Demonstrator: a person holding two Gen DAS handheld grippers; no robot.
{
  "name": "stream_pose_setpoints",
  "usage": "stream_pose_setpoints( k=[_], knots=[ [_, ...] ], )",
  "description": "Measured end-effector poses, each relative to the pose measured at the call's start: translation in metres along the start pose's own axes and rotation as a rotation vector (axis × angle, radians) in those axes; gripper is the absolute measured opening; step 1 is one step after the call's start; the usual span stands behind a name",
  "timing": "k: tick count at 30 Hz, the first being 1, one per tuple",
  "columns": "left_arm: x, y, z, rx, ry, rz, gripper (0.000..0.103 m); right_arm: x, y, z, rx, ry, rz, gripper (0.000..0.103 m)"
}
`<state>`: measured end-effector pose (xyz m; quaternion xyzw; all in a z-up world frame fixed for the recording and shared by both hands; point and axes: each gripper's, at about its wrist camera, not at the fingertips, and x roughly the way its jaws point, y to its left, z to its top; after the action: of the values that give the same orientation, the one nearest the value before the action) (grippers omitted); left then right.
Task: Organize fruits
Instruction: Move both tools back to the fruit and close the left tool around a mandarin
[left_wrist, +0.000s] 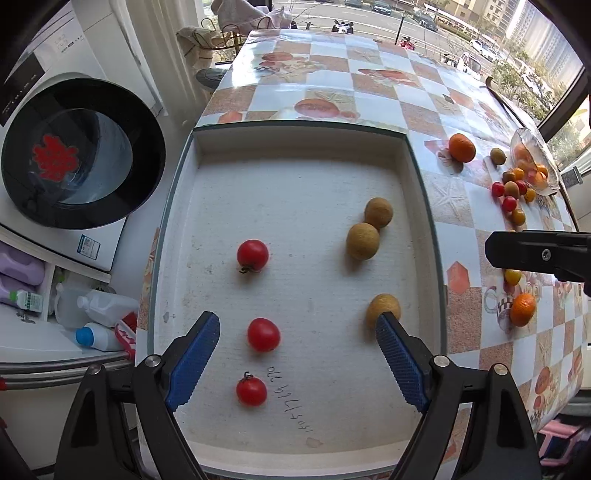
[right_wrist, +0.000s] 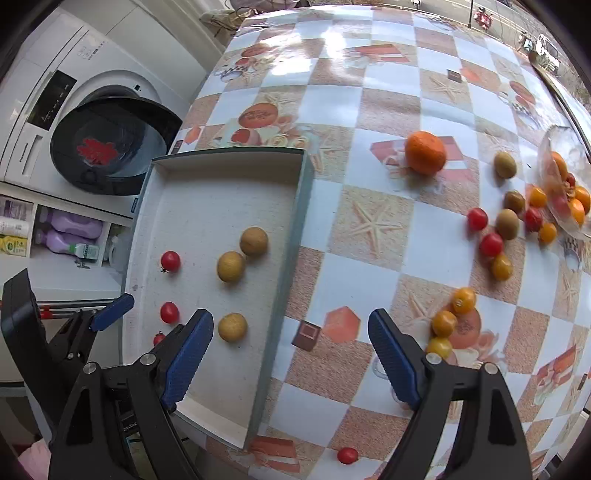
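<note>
A shallow white tray (left_wrist: 295, 147) (right_wrist: 229, 166) lies on the table's left part. It holds three red cherry tomatoes (left_wrist: 263, 334) (right_wrist: 169, 312) in a left column and three brown longans (left_wrist: 362, 240) (right_wrist: 231, 266) on the right. My left gripper (left_wrist: 297, 330) is open and empty above the tray's near half. My right gripper (right_wrist: 290, 328) is open and empty over the tray's right wall; part of it shows in the left wrist view (left_wrist: 539, 254). Loose fruit lies to the right: an orange (right_wrist: 425, 152), yellow tomatoes (right_wrist: 444, 323), red tomatoes (right_wrist: 491, 244).
A clear plastic bag (right_wrist: 565, 184) with more fruit lies at the far right edge. One red tomato (right_wrist: 347, 455) sits near the table's front edge. A washing machine (right_wrist: 74, 110) with an open door stands left of the table, above shelves with bottles (right_wrist: 74, 225).
</note>
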<state>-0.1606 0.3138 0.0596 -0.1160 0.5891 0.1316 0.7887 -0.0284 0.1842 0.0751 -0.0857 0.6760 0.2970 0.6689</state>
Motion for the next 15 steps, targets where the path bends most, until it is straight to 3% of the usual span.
stream_pose_setpoints(
  k=[9, 15],
  knots=[
    [-0.028, -0.061, 0.003, 0.091, -0.028, -0.073, 0.087, -0.018, -0.082, -0.038, 0.151, 0.008, -0.073, 0.088],
    [-0.024, -0.116, -0.003, 0.183, 0.009, -0.126, 0.087, -0.027, -0.14, -0.065, 0.254, 0.028, -0.134, 0.088]
  ],
)
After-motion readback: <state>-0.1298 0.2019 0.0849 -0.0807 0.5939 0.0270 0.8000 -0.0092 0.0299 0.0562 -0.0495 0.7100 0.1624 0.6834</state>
